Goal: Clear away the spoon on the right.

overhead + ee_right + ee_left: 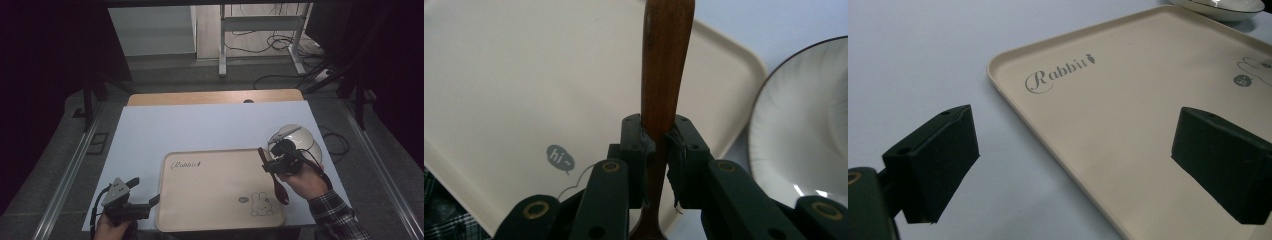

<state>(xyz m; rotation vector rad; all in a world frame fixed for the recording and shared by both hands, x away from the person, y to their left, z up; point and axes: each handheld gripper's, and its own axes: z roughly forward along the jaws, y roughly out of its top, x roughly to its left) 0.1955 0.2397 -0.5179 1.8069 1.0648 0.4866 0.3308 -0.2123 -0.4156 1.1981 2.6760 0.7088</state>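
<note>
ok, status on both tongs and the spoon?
Right tongs shut on wooden spoon, over tray edge. Left tongs open, nothing between, by tray's near-left corner. White bowl just beyond the right hand; nothing blocking.

Both grippers are chunky matte black things: the left gripper (pixel 142 192) has a grey three-cornered plate on top and a black cable trailing off it. The right gripper (pixel 655 142) has brass-coloured screw rings along its arms, and that forearm's in a dark plaid sleeve (pixel 336 215).
</note>
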